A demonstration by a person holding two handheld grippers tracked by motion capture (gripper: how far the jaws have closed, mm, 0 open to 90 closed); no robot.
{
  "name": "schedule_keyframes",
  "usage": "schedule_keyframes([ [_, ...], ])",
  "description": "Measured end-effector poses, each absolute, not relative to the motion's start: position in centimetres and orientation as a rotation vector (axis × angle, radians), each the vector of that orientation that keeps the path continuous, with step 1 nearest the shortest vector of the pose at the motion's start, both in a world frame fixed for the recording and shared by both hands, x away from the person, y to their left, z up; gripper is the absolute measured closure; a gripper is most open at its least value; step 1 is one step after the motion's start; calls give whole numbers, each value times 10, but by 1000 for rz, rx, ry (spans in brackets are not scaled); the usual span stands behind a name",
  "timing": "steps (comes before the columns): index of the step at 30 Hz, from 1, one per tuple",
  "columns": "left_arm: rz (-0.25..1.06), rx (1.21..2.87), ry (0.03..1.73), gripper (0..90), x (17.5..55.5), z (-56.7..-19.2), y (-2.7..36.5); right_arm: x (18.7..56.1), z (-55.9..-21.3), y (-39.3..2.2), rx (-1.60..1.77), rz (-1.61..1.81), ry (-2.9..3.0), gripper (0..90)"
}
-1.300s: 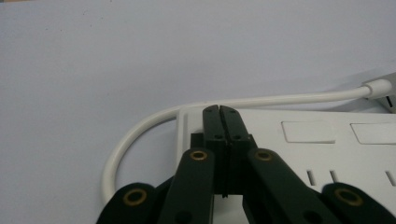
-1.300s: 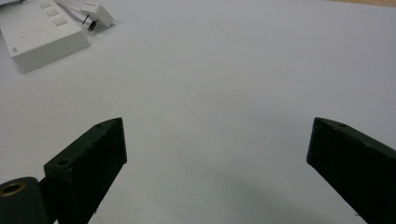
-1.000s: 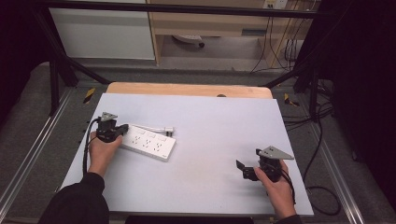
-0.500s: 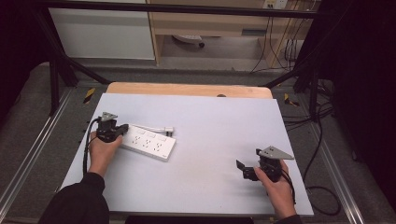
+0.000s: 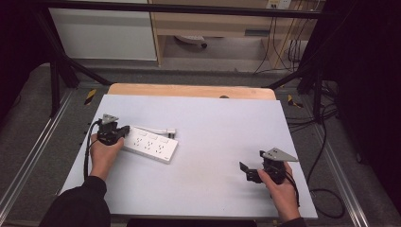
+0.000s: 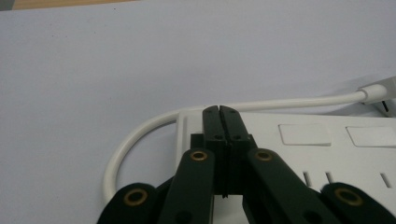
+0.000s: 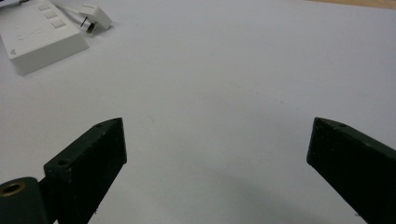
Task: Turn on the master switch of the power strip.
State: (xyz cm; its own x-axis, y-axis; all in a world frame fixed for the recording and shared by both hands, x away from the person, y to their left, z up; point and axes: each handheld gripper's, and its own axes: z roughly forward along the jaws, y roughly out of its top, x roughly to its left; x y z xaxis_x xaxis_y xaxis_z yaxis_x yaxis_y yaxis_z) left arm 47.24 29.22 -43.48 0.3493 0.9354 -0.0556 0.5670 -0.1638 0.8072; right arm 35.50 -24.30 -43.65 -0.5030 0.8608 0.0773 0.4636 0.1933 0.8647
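A white power strip (image 5: 151,144) lies flat on the left half of the table, its short white cable (image 6: 140,133) looping round to a plug (image 5: 169,132) beside it. My left gripper (image 5: 125,130) is shut, its jaws pressed together with nothing between them, and the tips (image 6: 219,109) sit over the strip's (image 6: 303,158) cable end. My right gripper (image 5: 246,171) stands wide open over bare table near the front right, pointing toward the strip. In the right gripper view (image 7: 217,135) the strip (image 7: 39,35) and plug (image 7: 95,16) lie far off at the upper left.
The table top is a pale grey mat (image 5: 222,137) with a wooden edge (image 5: 189,90) at the back. Black frame legs (image 5: 56,80) and cables (image 5: 326,142) stand on the floor around it. A shelf unit (image 5: 213,28) is beyond.
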Motion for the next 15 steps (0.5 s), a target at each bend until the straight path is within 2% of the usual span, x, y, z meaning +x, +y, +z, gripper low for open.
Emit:
schedule_keyframes([
  [12, 603, 1801, 1276, 898, 467, -425, 287, 355, -436, -243, 1234, 1248, 2045, 52],
  [15, 605, 1793, 1268, 800, 466, -421, 286, 355, -436, -243, 1233, 1248, 2046, 52],
])
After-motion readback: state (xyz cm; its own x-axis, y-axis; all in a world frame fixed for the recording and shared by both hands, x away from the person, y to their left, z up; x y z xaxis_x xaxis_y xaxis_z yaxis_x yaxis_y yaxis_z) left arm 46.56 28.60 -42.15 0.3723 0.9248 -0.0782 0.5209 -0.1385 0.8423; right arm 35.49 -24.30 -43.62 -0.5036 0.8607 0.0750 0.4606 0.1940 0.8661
